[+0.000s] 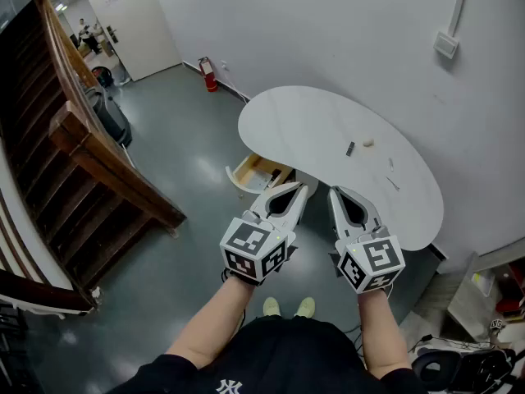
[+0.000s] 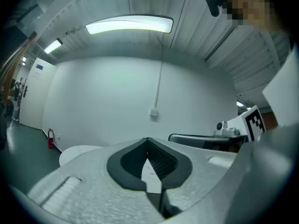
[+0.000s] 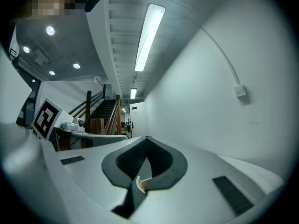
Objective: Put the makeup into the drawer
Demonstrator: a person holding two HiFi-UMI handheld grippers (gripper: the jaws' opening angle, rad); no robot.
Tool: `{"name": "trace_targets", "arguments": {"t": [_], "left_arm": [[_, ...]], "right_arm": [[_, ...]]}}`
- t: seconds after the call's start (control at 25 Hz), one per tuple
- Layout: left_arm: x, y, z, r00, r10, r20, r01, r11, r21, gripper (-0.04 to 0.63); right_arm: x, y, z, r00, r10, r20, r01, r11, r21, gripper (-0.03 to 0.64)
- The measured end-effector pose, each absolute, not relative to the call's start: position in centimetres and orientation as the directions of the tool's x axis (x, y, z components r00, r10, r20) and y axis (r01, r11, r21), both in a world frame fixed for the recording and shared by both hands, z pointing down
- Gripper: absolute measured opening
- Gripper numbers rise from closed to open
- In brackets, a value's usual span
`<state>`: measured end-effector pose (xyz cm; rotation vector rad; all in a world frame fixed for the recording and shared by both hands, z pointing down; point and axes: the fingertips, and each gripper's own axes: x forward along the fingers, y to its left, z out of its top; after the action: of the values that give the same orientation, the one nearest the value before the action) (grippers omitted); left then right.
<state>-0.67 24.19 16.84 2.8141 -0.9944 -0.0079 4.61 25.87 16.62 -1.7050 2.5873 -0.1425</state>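
Makeup bits are what I make of the small things on the white table (image 1: 303, 121): a little beige lump (image 1: 368, 143) with a small dark piece (image 1: 350, 148) just beside it, and a couple of thin slivers (image 1: 391, 165) nearer the table's right end. They're too small for me to say exactly what each one is. All of it lies out on the tabletop, beyond the jaw tips and a bit to the right. None of it is in the drawer (image 1: 256, 171), which stands pulled out below the table's near edge, just ahead of the left gripper (image 1: 300, 189).

Both grippers are held level side by side, short of the table. The left one has its jaws closed together with nothing between the pads. The right gripper (image 1: 335, 192) is the same, pinched fully closed and empty. The makeup is well apart from both, not lined up between either pair of jaws.

My guess at what could go wrong:
- Reaching in with the jaws closed would just shove the lump or the dark piece across the top, maybe off the far edge.
- The slivers lie flat, so the pads may slide over them.
- Such a tiny piece could slip out over the floor before it reaches the drawer, since the drawer sits lower and partly under the table.
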Motion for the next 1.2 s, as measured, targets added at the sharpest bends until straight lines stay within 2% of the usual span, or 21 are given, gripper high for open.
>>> {"name": "trace_targets", "arguments": {"t": [1.2], "left_arm": [[4.3,23.4,19.1,0.722,-0.686,0.09,-0.689,-0.7,0.188,0.008]], "right_arm": [[11.1,25.4,18.7,-0.464,-0.886,0.006,-0.87,0.455,-0.191,0.015]]}}
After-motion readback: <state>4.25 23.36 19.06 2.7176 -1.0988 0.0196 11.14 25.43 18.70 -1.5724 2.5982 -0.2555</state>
